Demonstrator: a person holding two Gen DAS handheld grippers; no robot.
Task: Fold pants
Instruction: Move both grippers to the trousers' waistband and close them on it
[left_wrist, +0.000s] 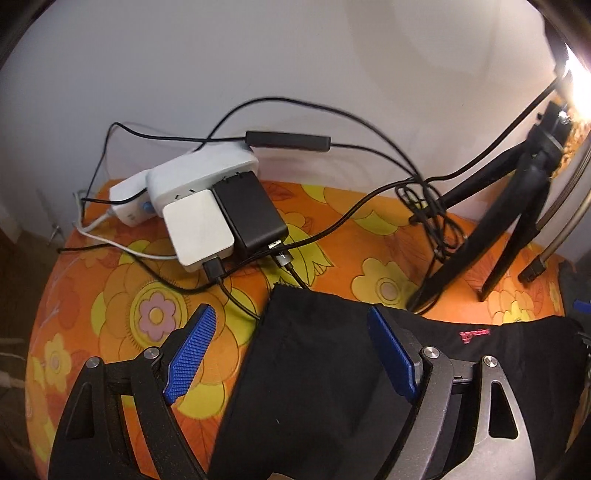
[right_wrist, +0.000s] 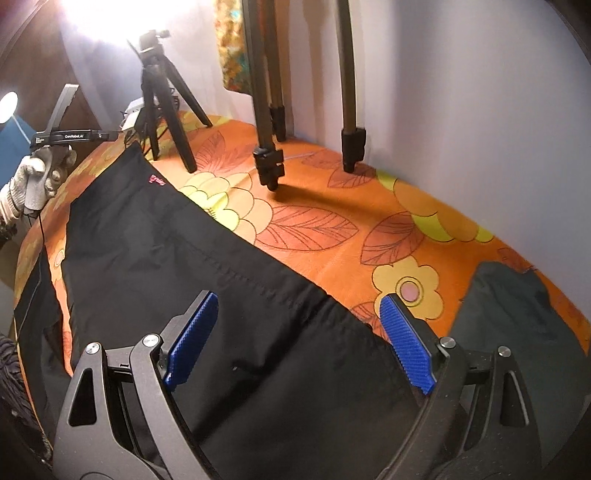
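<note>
Broadly, the flower-printed surface (right_wrist: 332, 236) fills both views, and the black pants (right_wrist: 177, 258) lie spread across it, running from under the right claw (right_wrist: 299, 339) away toward the left claw (left_wrist: 291, 350). As far as I can judge, folding has hardly begun: the cloth lies mostly flat and long, with no neat stacked layers visible, so the main folds are left to do. One end of the pants (left_wrist: 314, 369) sits directly beneath the left claw, a corner reaching just ahead of its tips. Both claws stand wide apart, blue pads clear of the fabric, gripping nothing. Beyond the right claw, to its right, a second dark garment (right_wrist: 517, 314) lies bunched. Ahead of the left claw sit a small black tripod (left_wrist: 517, 221) and a white power strip (left_wrist: 199, 173) with chargers and cables. Smallest, a pink label (left_wrist: 474, 334) marks the pants beside the left claw's right finger.
</note>
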